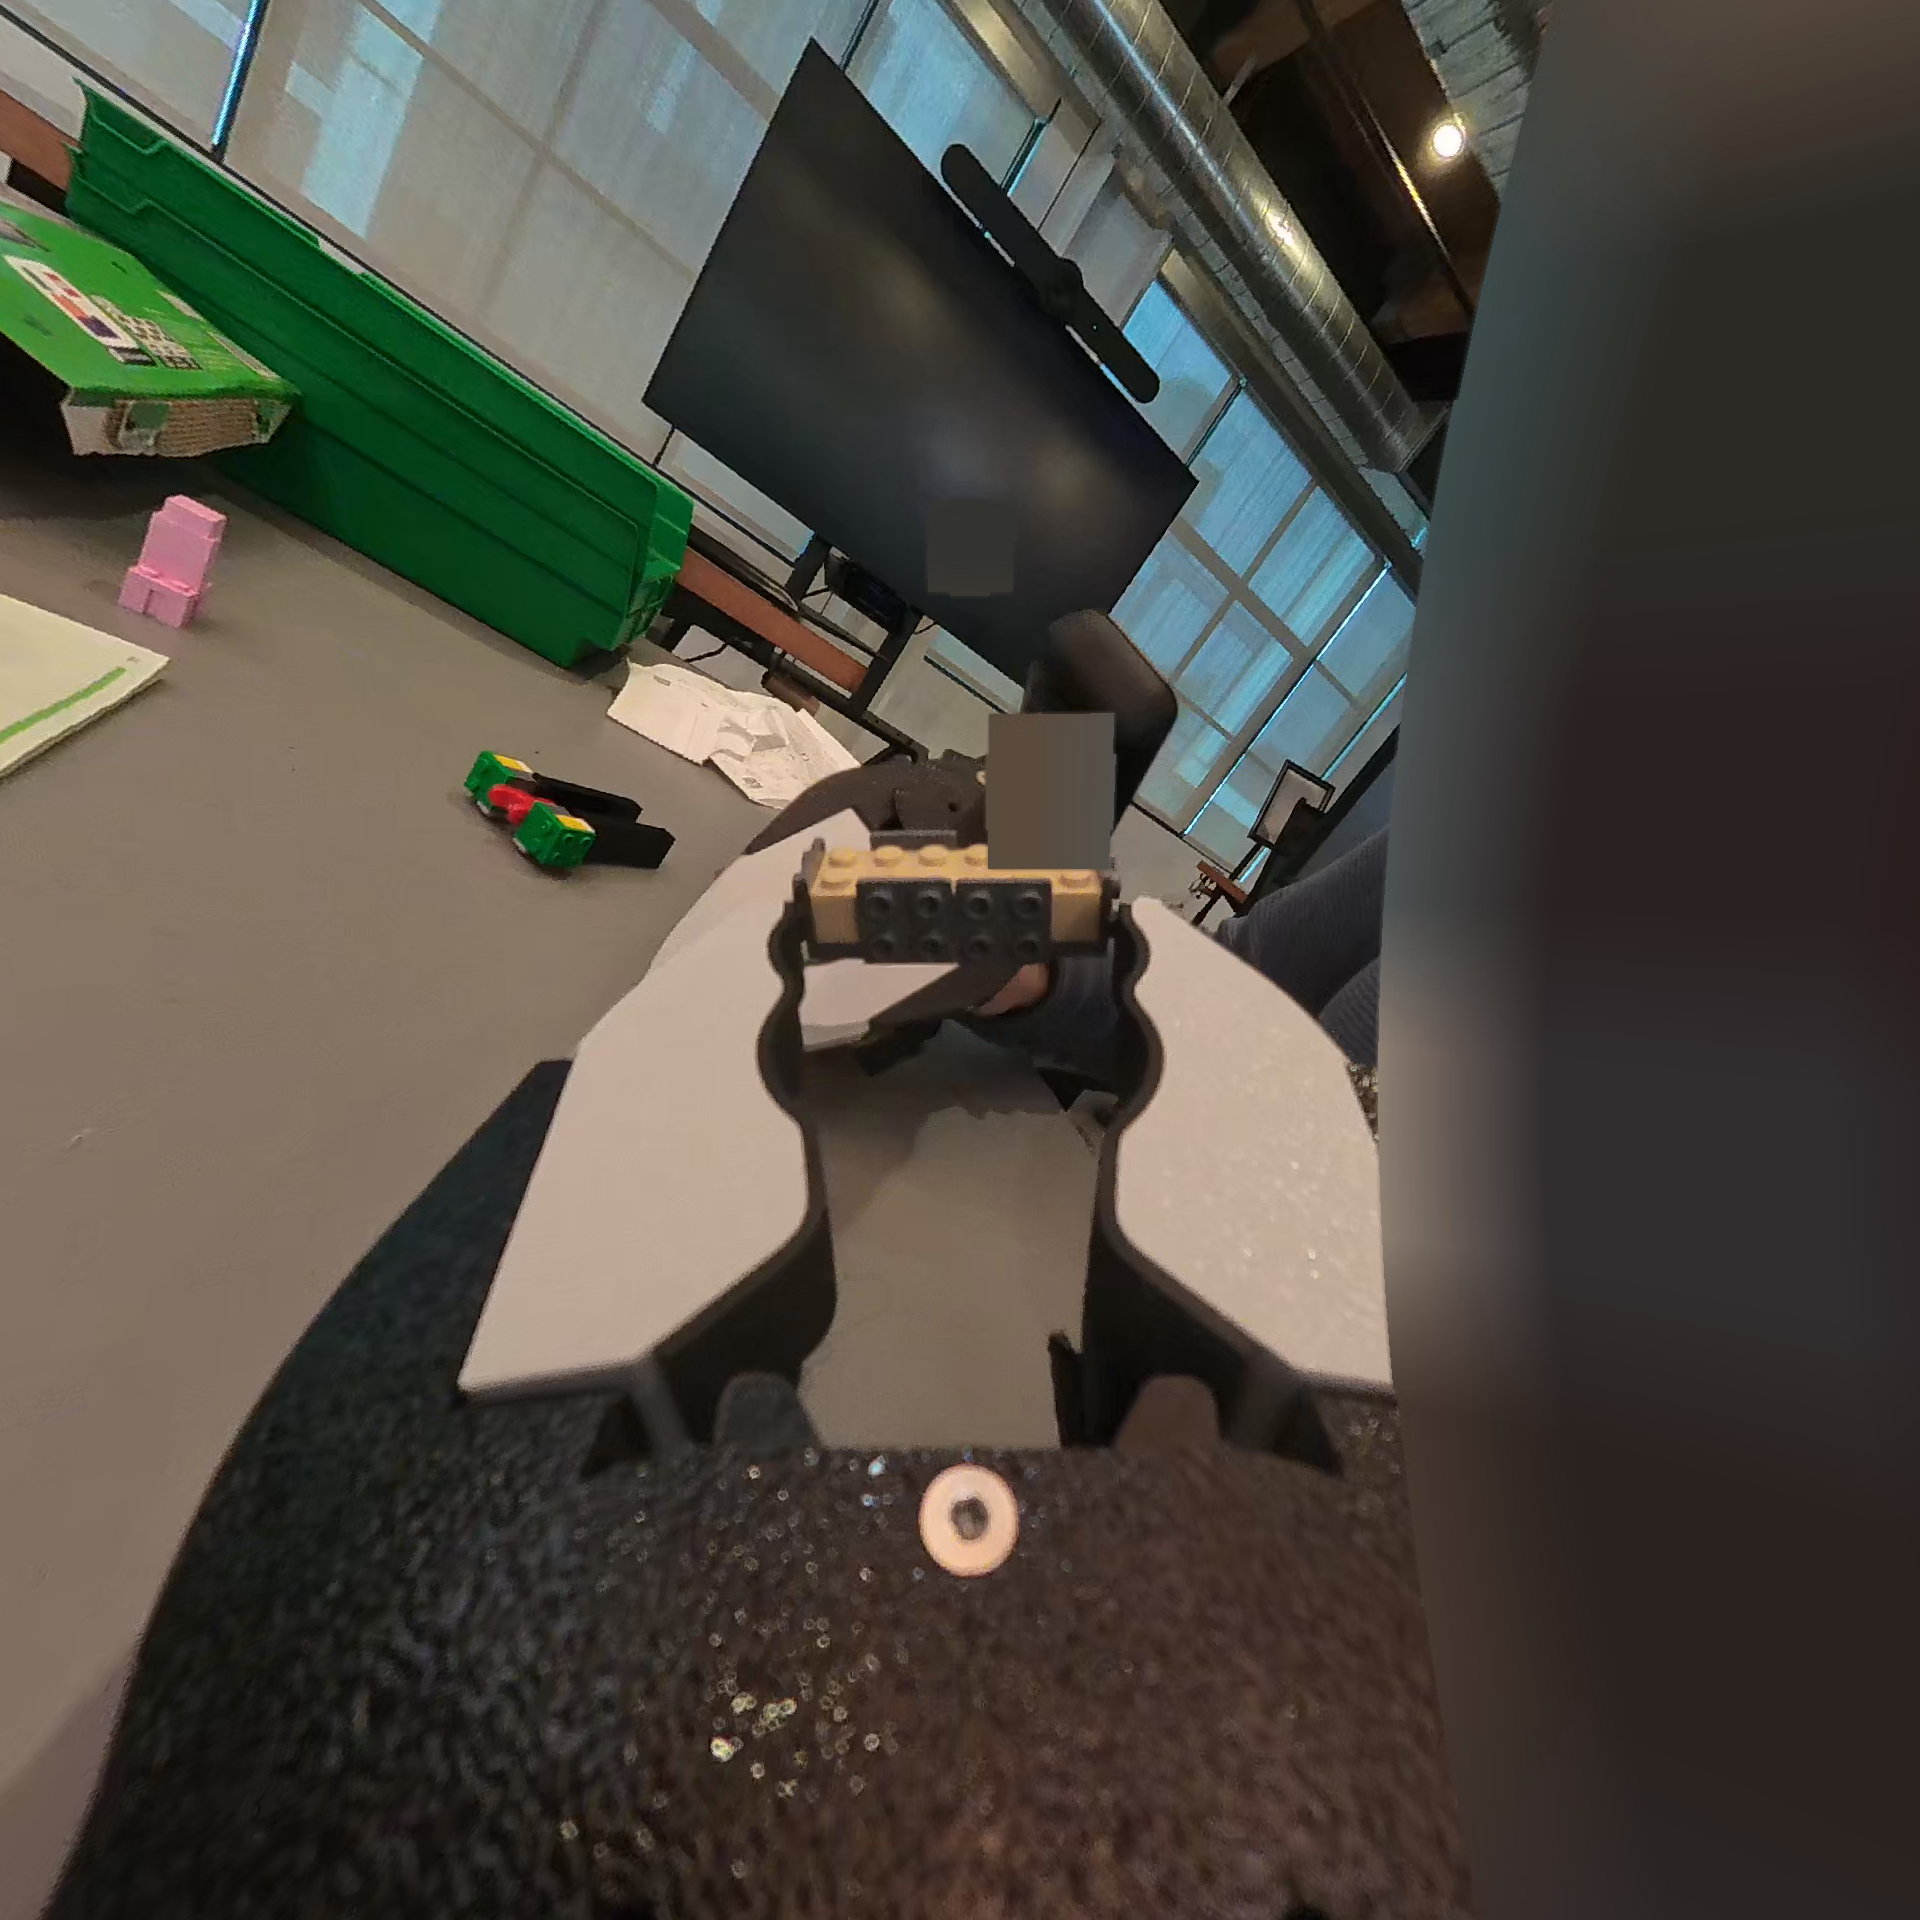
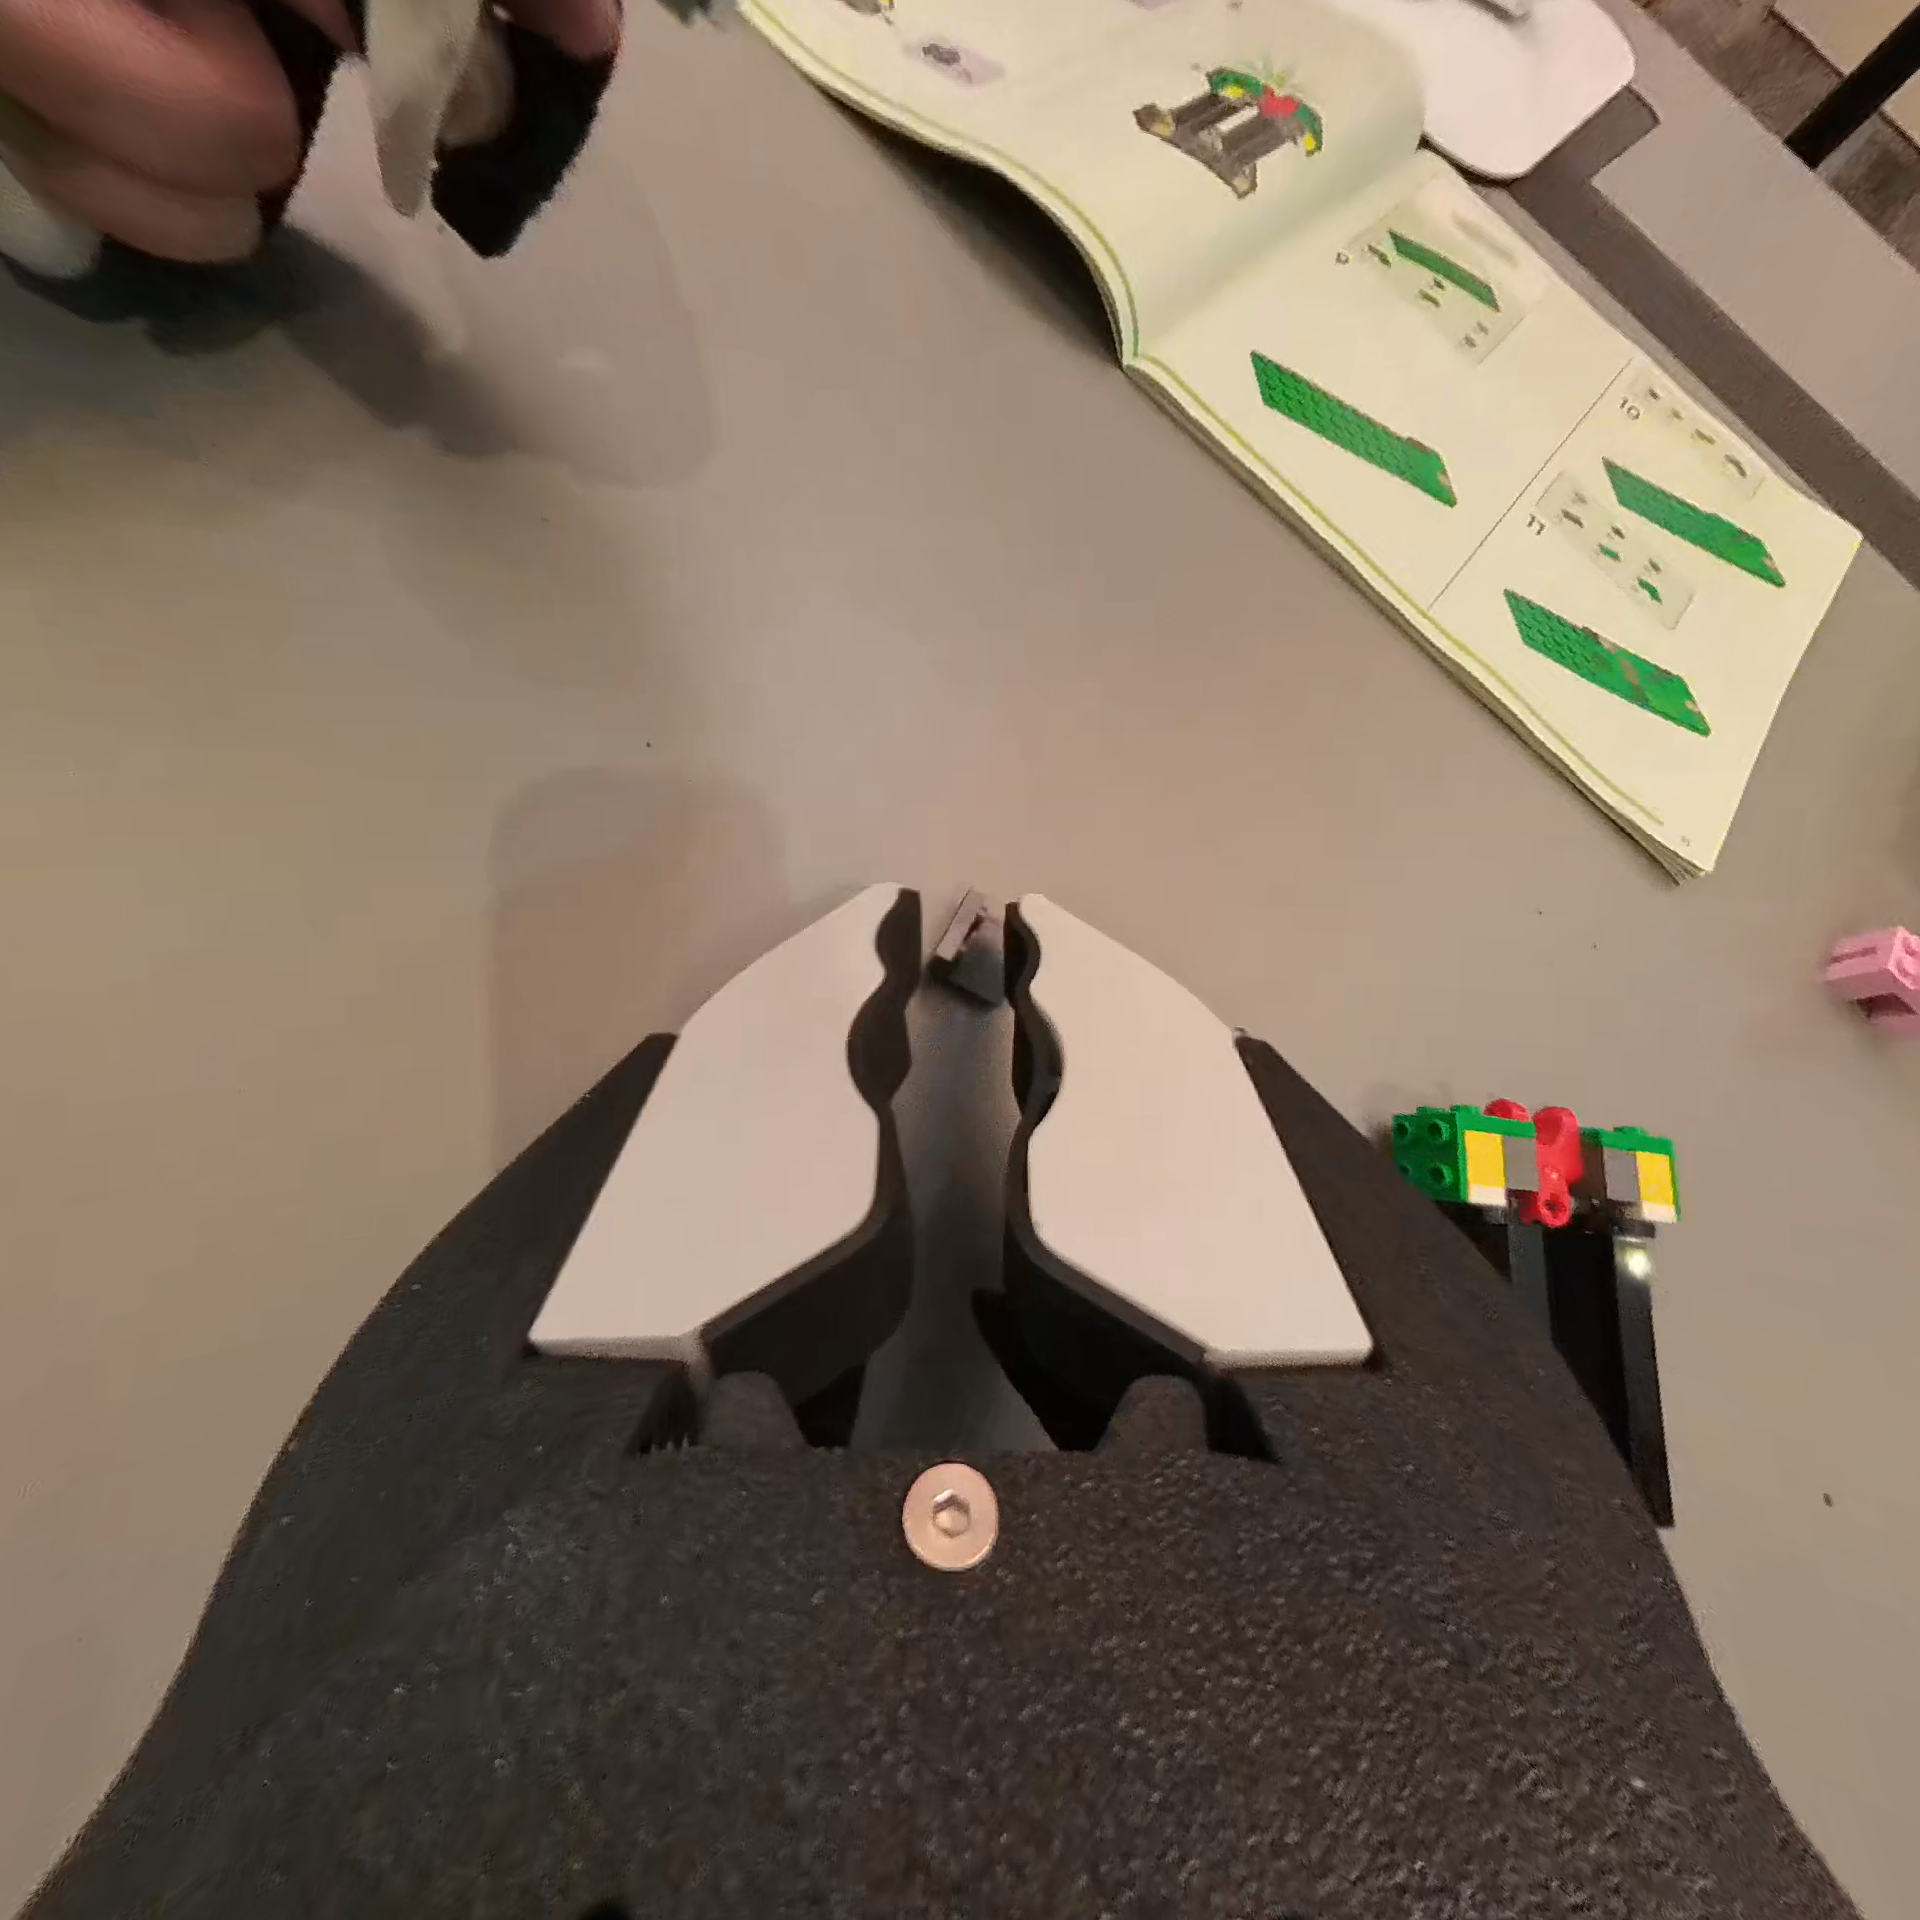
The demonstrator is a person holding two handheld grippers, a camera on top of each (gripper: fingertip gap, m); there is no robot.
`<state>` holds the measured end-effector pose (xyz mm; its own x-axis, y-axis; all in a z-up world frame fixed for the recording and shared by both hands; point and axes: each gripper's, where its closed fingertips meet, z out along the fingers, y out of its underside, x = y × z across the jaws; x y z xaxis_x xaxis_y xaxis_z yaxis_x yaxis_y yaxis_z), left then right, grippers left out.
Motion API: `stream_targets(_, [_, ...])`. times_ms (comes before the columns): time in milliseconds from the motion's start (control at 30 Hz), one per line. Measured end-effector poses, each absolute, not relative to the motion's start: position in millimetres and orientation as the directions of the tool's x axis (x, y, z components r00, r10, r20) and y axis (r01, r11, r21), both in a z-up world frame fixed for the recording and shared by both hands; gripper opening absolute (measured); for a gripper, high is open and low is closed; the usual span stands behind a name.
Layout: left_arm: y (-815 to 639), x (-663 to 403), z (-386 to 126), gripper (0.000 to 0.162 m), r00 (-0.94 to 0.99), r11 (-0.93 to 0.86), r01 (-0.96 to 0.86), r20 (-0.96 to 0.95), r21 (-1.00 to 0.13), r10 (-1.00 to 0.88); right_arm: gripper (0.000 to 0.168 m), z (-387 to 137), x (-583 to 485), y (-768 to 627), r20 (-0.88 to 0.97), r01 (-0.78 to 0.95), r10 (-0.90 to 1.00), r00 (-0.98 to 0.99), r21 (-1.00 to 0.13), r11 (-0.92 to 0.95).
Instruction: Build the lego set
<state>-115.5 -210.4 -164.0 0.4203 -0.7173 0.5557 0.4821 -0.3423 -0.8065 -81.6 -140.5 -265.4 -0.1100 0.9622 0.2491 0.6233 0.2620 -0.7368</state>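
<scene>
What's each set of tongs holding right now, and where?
Left tongs clamp a tan brick assembly by its two short ends. Right tongs pinch a small dark piece at their tips.

A tan brick faced with dark studded plates is held level off the table; a small dark piece is pinched upright.

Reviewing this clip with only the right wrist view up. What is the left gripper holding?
Observer: The left gripper is shut on a tan brick, held by its ends.
Operator: Anything attached? The right gripper pinches a small dark piece.
Observer: Two dark grey plates sit on the brick's side face, studs toward the camera.
Operator: The pink figure is cut off for me.
Observer: The pink figure stands upright near stacked green bins.
</scene>
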Motion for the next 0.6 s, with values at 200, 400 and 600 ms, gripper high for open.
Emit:
stream_targets(200, [-210, -113, -168, 0.056, 0.427, -0.36, 0.463, 0.56, -0.81, -0.71, 0.004, -269, -81, -135, 0.265, 0.668, 0.95, -0.164, -0.679, 0.305])
stream_targets(400, [-209, -111, -171, 0.056, 0.436, -0.368, 0.449, 0.559, -0.814, -0.705, 0.003, -266, -75, -141, 0.24, 0.621, 0.921, -0.307, -0.683, 0.385])
stream_targets(600, [-209, -112, -171, 0.056, 0.435, -0.368, 0.453, 0.561, -0.812, -0.704, 0.003, -253, -67, -147, -0.048, 0.628, 0.938, -0.343, -0.754, 0.191])
